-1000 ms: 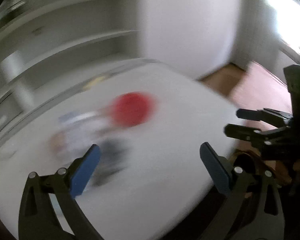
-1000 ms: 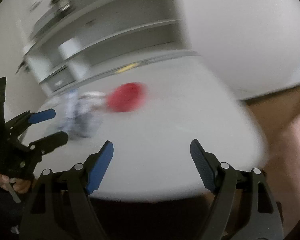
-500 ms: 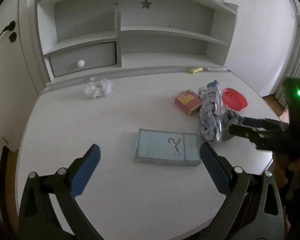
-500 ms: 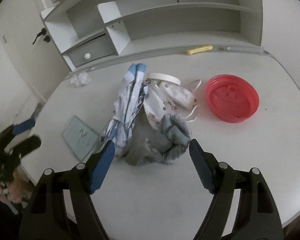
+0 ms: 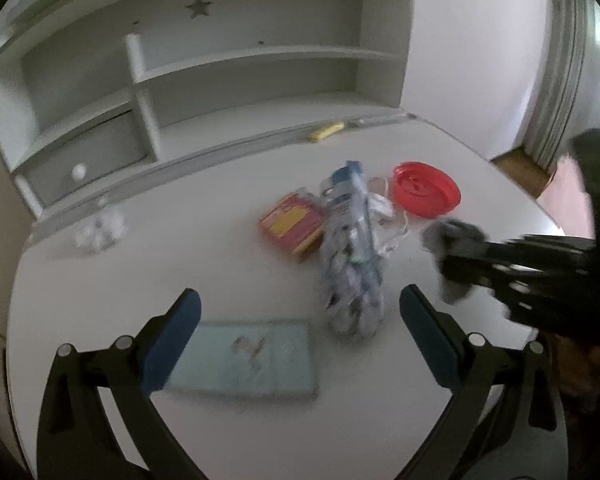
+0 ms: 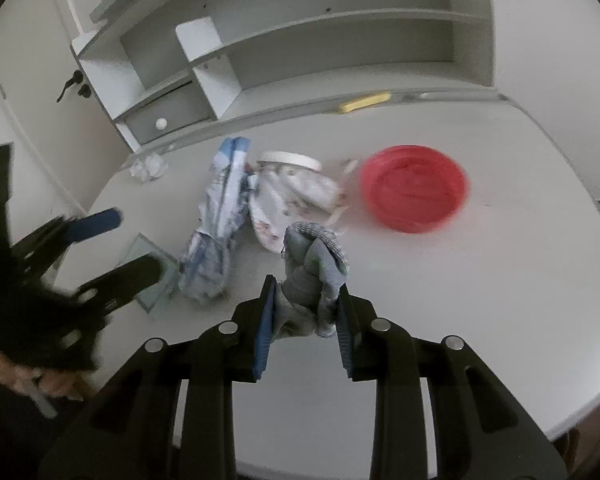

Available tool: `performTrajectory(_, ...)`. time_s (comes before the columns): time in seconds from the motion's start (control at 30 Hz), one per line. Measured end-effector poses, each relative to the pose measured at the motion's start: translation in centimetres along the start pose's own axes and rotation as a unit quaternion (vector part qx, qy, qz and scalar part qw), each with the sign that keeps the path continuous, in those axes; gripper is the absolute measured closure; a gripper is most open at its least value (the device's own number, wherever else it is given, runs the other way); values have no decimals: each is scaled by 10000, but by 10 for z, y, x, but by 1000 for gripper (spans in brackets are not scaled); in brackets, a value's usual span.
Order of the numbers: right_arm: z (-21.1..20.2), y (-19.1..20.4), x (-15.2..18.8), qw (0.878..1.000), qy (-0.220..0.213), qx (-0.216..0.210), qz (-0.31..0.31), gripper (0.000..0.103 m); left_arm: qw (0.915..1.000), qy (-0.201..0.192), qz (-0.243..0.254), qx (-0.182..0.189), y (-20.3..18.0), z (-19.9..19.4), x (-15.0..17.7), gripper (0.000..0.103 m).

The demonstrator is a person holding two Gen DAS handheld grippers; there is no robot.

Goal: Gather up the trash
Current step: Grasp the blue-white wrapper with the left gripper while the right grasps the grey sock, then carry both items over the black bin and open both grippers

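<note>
My right gripper [image 6: 305, 292] is shut on a grey knitted sock [image 6: 314, 256], which bunches up between the blue pads just above the white table [image 6: 480, 280]. From the left wrist view that gripper [image 5: 456, 252] comes in from the right with the sock [image 5: 440, 236] in its tips. My left gripper [image 5: 300, 300] is open over the table, with nothing between its fingers. A crumpled blue-and-white wrapper [image 5: 352, 248] lies just ahead of it. A wad of white tissue [image 5: 100, 228] sits at the far left by the shelf.
A red lid [image 6: 414, 188], a patterned face mask [image 6: 292, 192] and a white ring [image 6: 288, 158] lie behind the sock. A red-yellow box [image 5: 294, 224] and a pale blue booklet [image 5: 244, 360] are on the table. A yellow item [image 6: 364, 102] rests by the shelf unit [image 5: 220, 80].
My right gripper has shut on the grey sock, which lay on the table between its open fingers half a second ago. The left gripper has drifted nearer the booklet and wrapper.
</note>
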State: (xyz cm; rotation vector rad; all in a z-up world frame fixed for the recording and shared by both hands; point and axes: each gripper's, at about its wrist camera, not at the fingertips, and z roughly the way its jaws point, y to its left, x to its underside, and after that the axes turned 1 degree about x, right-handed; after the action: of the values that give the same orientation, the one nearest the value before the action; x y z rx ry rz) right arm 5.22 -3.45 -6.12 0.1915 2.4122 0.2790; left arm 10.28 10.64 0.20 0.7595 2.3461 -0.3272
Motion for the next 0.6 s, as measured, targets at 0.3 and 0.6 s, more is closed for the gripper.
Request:
performTrajectory(0.3,-25,-36,18,9995,-137,150,221,76,9993,287,207,-125,-30,40,-5,26)
performTrajectory(0.6,-67,-75,34,9963,-521,467,498,76,9999,45,-89,-132,-31,11,-13,69)
